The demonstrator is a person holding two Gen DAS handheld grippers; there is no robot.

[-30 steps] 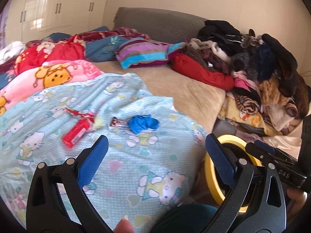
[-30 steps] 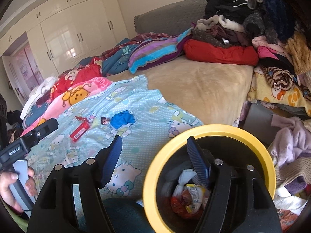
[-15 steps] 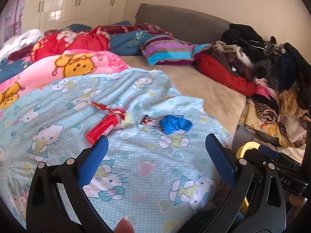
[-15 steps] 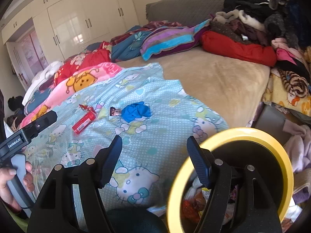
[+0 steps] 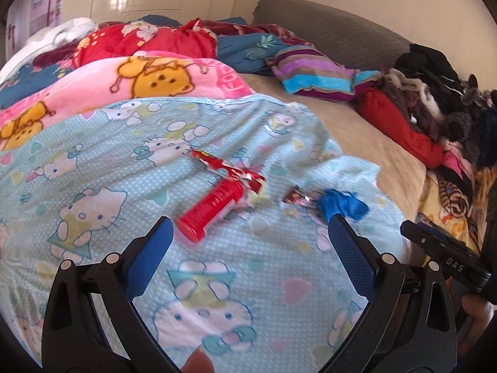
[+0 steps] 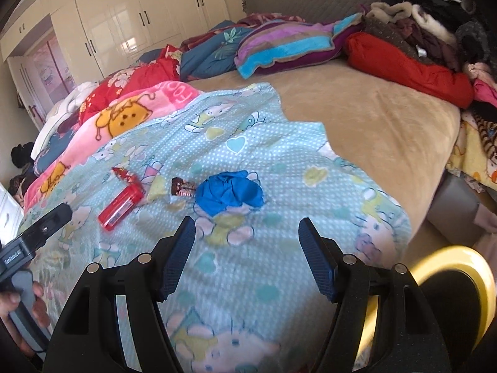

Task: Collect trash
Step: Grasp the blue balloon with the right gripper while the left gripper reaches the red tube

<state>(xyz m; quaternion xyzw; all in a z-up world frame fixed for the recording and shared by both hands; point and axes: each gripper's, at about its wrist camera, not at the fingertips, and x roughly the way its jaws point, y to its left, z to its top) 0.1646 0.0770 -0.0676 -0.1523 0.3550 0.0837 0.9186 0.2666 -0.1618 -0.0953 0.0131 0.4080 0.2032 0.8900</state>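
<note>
Trash lies on the light blue cartoon blanket (image 5: pixel 102 161) (image 6: pixel 279 168). A red tube (image 5: pixel 211 208) (image 6: pixel 121 206) rests beside a crinkled red wrapper (image 5: pixel 230 168) (image 6: pixel 124 175). To their right are a small brown wrapper (image 5: pixel 295 199) (image 6: pixel 183 186) and a crumpled blue wad (image 5: pixel 343 205) (image 6: pixel 230 191). My left gripper (image 5: pixel 248 228) hovers open just short of the red tube, nothing between its fingers. My right gripper (image 6: pixel 247 233) is open too, empty, just short of the blue wad. The yellow-rimmed bin (image 6: pixel 456 267) sits at the lower right of the right wrist view.
Pink and red blankets (image 5: pixel 155 74) pile up at the left of the bed. A striped pillow (image 5: pixel 313 74) lies by the grey headboard. A heap of clothes (image 5: pixel 435 102) fills the right side. Bare beige mattress (image 6: pixel 372 124) stretches beyond the blue blanket.
Both grippers have swung left and closer over the blanket toward the trash. The yellow bin has slid out of the left view and to the right view's corner. Jaws stayed apart.
</note>
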